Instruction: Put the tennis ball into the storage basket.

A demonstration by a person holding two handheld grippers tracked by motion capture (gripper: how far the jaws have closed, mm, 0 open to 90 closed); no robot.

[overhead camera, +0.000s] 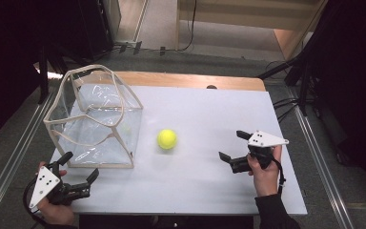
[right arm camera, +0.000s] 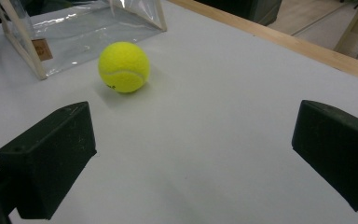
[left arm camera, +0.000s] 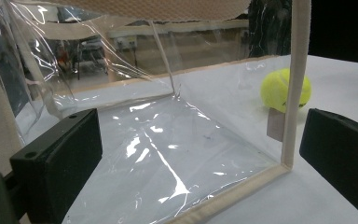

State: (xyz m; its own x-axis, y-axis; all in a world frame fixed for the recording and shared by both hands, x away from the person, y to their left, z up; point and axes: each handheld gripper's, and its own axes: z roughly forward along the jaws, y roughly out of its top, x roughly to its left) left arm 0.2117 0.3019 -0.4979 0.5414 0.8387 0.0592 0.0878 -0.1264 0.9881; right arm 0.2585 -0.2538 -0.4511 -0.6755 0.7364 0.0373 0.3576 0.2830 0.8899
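Observation:
A yellow tennis ball (overhead camera: 167,139) rests on the white table top (overhead camera: 195,186), just right of a clear plastic bag with cream trim (overhead camera: 95,119) that stands open on its side. At the table's front left corner my left gripper (overhead camera: 82,165) is open, nothing between its jaws, pointing at the bag's near lower edge. The left gripper view looks through the bag (left arm camera: 168,140) to the ball (left arm camera: 285,90) beyond. My right gripper (overhead camera: 230,144) is open and empty, right of the ball and apart from it. In the right gripper view the ball (right arm camera: 123,66) lies ahead to the left.
A wooden strip (overhead camera: 190,80) runs along the table's far edge. Dark stands and cables (overhead camera: 290,102) sit on the floor to the right, and a metal rail (overhead camera: 9,162) runs along the left side. Bare table lies between the ball and the right gripper.

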